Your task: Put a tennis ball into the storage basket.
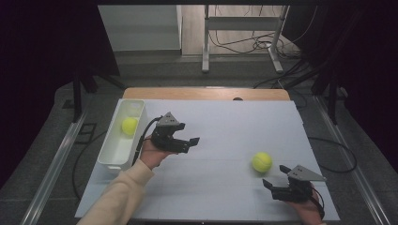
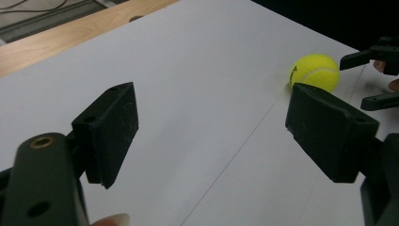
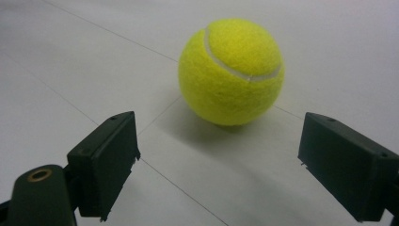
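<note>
wide bare worktop (image 1: 220,126) between both hands. tennis ball (image 1: 262,162) lying on it near the right edge, just ahead of the right tongs (image 1: 277,182), gaping, empty, held low. left tongs (image 1: 187,140) beside the white bin (image 1: 111,150), half open, empty, pointing right.

Looked like lab or recording studio, not home. Black curtains (image 1: 42,56) hung on both sides, closing off work area. Table (image 1: 206,93) had wooden edge, top covered by plain white sheet (image 1: 225,136). Grey floor behind, loose cables (image 1: 256,44) lying in tangle there. Metal stand legs (image 1: 205,47) stood at back, by pale wall panel (image 1: 141,28). Metal rails (image 1: 56,164) ran along floor on either side of table. Lighting dim, bare, no household furnishings.
</note>
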A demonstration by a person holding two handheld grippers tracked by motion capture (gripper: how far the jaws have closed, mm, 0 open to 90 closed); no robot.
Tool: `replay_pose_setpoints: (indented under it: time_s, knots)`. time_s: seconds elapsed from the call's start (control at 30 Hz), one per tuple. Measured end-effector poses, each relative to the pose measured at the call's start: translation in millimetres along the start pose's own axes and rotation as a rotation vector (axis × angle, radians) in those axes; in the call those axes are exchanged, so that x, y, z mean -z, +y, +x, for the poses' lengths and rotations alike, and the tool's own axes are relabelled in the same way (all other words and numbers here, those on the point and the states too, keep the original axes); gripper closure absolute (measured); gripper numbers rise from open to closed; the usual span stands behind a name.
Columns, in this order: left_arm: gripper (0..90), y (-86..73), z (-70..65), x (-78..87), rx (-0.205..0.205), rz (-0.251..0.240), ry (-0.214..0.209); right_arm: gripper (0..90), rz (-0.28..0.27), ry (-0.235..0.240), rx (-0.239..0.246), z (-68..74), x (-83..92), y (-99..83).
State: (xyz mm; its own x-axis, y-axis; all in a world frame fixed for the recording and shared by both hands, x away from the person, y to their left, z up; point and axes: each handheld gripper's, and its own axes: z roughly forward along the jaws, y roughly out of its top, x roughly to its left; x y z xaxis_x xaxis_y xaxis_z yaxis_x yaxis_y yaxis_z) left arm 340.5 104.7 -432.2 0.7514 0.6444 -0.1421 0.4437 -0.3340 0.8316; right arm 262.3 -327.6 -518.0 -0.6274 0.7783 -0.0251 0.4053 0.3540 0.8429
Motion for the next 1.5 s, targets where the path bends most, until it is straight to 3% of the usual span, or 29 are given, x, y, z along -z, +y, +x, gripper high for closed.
replay_pose_setpoints:
  time_s: [0.9, 1.5]
  knots:
    - [18.5, 9.1, -20.6, -26.6, -0.031, 0.027, -0.052, 13.1, 0.005, -0.001, 0.001, 0.7, -0.5, 0.2]
    - [18.5, 10.9, -27.1, -40.1, -0.040, 0.037, -0.073, 13.2, 0.003, 0.001, 0.001, 0.6, -0.5, 0.0]
